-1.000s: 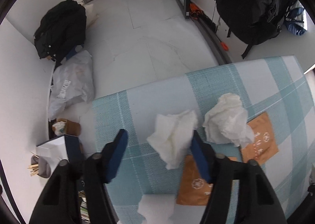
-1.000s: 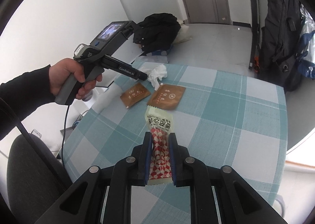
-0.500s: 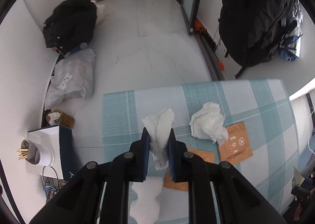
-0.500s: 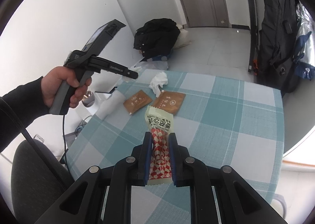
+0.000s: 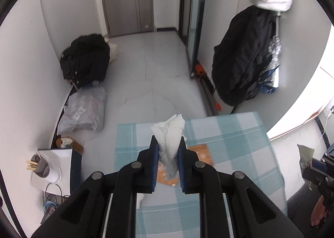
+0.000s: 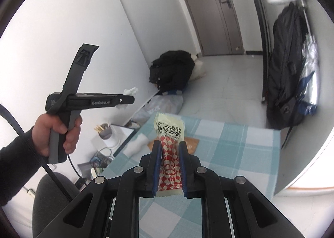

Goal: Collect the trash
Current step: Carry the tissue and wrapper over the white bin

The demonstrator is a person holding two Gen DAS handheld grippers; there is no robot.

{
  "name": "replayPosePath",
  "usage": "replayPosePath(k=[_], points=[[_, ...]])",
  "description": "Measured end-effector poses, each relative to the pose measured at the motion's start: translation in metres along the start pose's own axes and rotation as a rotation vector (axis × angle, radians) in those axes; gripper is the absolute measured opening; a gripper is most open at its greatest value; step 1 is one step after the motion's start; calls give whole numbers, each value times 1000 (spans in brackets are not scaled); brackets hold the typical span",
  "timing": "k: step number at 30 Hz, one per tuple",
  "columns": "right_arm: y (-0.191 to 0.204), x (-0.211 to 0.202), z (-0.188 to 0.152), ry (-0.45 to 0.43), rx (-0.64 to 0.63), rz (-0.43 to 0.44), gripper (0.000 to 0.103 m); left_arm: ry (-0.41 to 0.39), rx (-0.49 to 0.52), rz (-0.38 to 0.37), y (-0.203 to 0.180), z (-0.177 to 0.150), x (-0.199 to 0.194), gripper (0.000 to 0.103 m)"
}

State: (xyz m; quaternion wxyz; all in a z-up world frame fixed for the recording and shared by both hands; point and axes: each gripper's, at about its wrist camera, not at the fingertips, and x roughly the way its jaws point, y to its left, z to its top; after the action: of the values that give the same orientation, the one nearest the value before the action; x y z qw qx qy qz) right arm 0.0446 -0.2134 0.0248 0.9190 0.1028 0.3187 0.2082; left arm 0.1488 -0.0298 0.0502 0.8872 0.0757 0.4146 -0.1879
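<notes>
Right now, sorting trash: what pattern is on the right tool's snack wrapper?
Red-and-white checks, pale yellow top on the snack wrapper; right wrist view.

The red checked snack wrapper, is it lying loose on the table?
No, the right gripper is shut on the snack wrapper, holding it above the checked table.

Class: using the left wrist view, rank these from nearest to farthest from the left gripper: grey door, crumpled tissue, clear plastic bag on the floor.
1. Crumpled tissue, clamped in the left gripper.
2. Clear plastic bag, on the floor, left.
3. Grey door, far end of the room.
</notes>
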Motion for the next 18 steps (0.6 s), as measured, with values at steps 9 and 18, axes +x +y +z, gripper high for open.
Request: replayPosePath(k=[9,18], points=[[-5,-93,28,-147,-36,-73,16,-167,67,-112,-62,9,-68,12],[-40,-187,23,-247,29,-222,16,-243,160,-248,-140,16,-99,12]])
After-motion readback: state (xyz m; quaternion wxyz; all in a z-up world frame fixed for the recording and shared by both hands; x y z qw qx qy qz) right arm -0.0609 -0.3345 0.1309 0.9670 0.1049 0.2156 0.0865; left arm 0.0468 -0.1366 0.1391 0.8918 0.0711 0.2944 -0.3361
